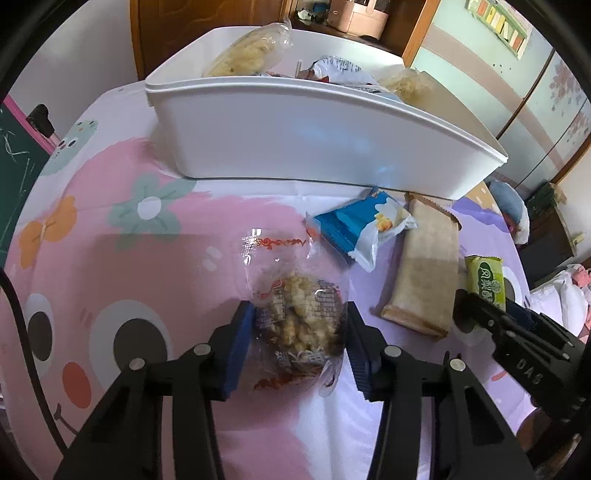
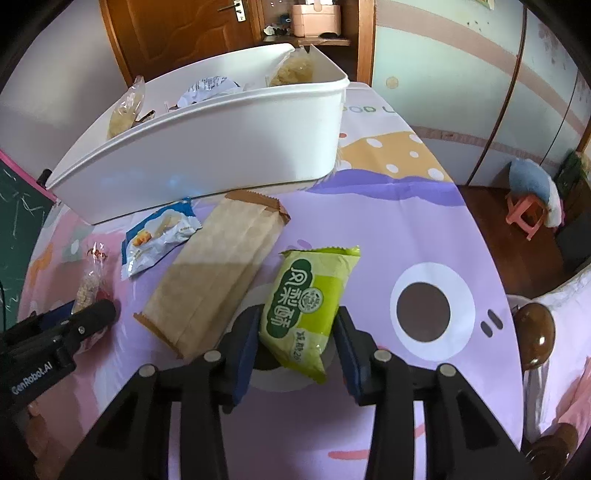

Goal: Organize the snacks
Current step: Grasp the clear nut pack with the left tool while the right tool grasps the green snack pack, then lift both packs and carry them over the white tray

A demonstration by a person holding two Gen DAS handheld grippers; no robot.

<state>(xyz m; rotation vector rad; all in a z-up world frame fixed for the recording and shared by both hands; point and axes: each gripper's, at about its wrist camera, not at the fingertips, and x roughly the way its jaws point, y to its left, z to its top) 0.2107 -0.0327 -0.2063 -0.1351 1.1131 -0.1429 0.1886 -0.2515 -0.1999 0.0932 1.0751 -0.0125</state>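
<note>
My left gripper [image 1: 299, 325] is shut on a clear packet of puffed rice snack [image 1: 299, 314], its blue pads pressing both sides just above the cloth. My right gripper [image 2: 297, 332] is shut on a green pineapple-cake packet [image 2: 306, 299], which also shows in the left wrist view [image 1: 485, 280]. A white bin [image 1: 295, 136] stands at the far side of the table with several snack packets inside; it also shows in the right wrist view [image 2: 207, 147]. A blue-and-white packet [image 1: 362, 225] and a brown paper packet [image 1: 424, 266] lie between the grippers in front of the bin.
The table wears a pink and purple cartoon cloth [image 1: 147, 258]. A chalkboard [image 1: 14, 166] stands to the left. A pink stool with a blue cushion [image 2: 532, 199] stands on the wooden floor to the right. A wooden door [image 2: 177, 26] is behind the bin.
</note>
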